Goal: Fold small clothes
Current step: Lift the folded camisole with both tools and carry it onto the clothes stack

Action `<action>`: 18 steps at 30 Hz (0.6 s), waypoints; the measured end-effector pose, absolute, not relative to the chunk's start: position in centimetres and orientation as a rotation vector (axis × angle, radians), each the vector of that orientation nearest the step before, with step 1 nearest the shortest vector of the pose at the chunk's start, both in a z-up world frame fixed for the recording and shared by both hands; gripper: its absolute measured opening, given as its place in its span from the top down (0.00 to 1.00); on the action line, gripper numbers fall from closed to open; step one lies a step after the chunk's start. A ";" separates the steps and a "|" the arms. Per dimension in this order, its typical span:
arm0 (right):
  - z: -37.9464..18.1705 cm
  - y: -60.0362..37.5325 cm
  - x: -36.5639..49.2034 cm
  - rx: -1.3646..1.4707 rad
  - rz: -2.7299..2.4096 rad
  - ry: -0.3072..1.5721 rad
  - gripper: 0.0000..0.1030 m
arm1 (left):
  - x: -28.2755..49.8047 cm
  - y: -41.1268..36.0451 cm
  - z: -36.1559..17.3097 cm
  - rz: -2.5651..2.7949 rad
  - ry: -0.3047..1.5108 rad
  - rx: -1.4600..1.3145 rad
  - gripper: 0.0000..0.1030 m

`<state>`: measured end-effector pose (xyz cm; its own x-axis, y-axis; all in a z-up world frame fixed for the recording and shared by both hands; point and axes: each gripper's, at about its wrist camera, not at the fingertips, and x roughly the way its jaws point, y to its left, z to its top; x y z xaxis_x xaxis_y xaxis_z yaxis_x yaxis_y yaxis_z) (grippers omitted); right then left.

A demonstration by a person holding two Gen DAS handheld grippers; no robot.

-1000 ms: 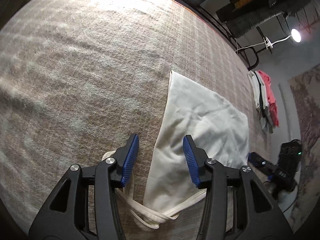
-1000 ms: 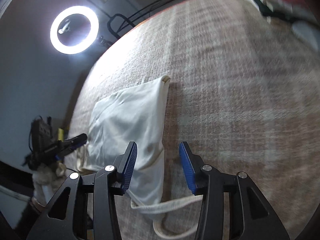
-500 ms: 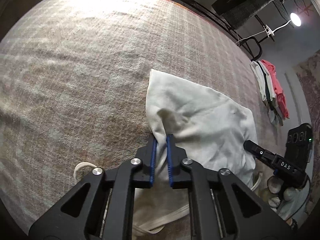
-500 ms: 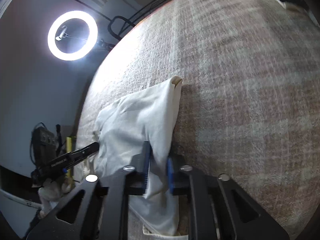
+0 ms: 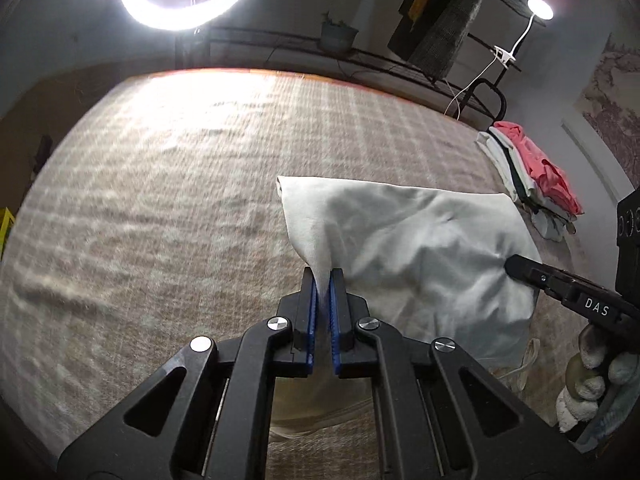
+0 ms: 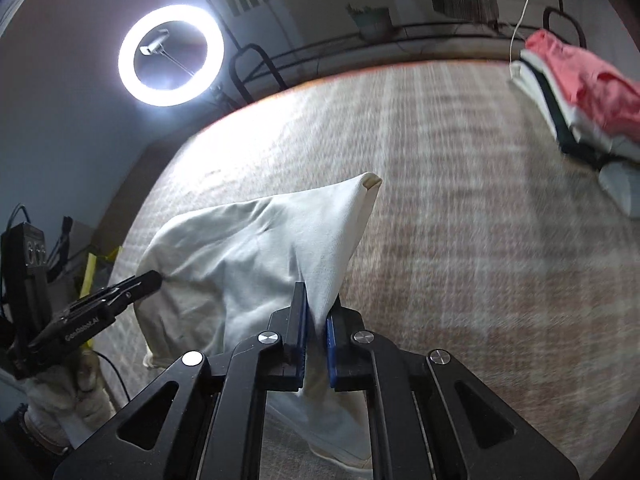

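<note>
Gripping is confirmed on both sides: your left gripper (image 5: 323, 276) has just clamped its blue pads onto a side edge of the white cloth bag (image 5: 408, 248), and your right gripper (image 6: 318, 304) has just pinched the opposite edge, fabric plainly between the pads in each wrist view. The bag's near part hangs raised from the two pinches, while its far end, with the rolled corner (image 6: 370, 182), lies on the checked blanket (image 5: 160, 184). Its straps trail below the jaws, partly hidden. Judgement: the fold is begun, not made. Keep both pinches level with each other so the lifted edge stays straight, and carry it toward the far end without dragging that end along. Hold tension between your hands mild; too much pull may slip the thin edge out. Watch the loose straps, which could tuck under unevenly. The folded pile (image 6: 580, 96) sits well apart and poses no obstruction.
</note>
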<state>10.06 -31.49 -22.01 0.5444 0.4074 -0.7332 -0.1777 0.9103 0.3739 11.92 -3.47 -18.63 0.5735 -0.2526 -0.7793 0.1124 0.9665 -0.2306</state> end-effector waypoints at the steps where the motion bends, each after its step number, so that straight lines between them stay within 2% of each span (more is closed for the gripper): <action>1: -21.5 -31.5 10.0 0.259 0.348 0.920 0.94 | 11.8 -3.8 -18.2 -0.216 0.921 -0.156 0.97; 9: -18.7 -34.0 8.7 0.222 0.323 0.849 0.94 | 11.0 -7.2 -14.3 -0.239 0.787 -0.080 0.97; 18: -16.3 -37.5 7.9 0.225 0.268 0.770 0.94 | 11.0 -12.1 -12.2 -0.316 0.714 -0.012 0.97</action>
